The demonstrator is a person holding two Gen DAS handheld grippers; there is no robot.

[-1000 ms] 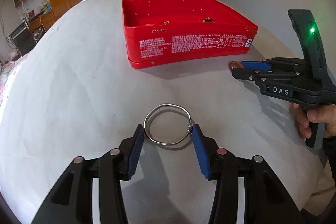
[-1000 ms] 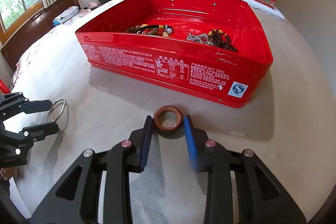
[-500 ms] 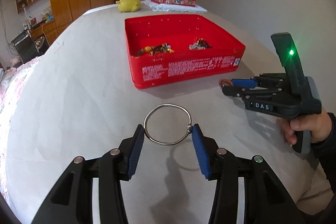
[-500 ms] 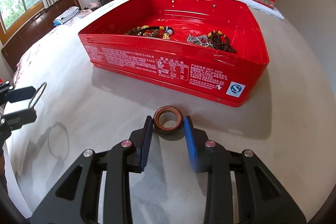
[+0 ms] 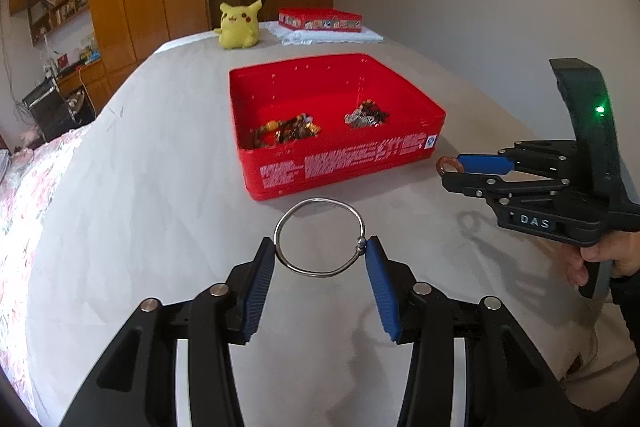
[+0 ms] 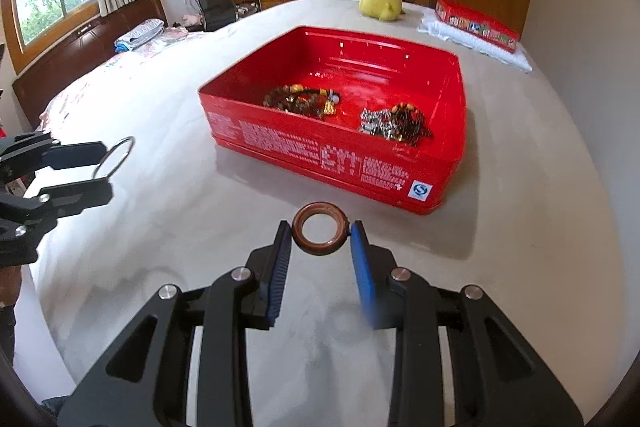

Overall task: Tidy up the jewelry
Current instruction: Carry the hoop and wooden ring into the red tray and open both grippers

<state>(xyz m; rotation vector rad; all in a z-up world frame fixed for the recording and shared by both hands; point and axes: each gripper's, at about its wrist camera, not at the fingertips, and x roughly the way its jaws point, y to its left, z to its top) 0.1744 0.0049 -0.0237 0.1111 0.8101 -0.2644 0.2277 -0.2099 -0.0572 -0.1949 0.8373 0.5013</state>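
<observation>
Bedroom w/ wooden wardrobes and a window; we're working over a bed (image 6: 520,187) covered in a plain grey sheet, no desk here. We've got the left gripper (image 5: 320,253) clamped across a thin silver bangle (image 5: 319,237), pads pressing its two sides so the hoop lies flat and open ahead of the fingers, prob. so it drops flat rather than snagging. The right gripper (image 6: 320,235) is closed on a brown ring (image 6: 320,234) the same way, pinched edge to edge just past its fingertips. Both are held up off the sheet, judging by the shadows below. The red tin (image 6: 440,187) sits straight ahead of both grippers, near but not under them, so we read this as carrying both pieces over to drop in. Its near side already holds two heaps: a beaded pile (image 6: 304,99) and a chain-and-bead pile (image 6: 396,125). The right view looks down into the tin and shows the heaps as separate w/ bare floor behind; the left view sees them lower and flatter, but it shows the hand (image 5: 600,259) on the right gripper's handle and its green LED. A yellow plush (image 5: 238,27) and a second red box (image 5: 320,21) sit well beyond the tin.
</observation>
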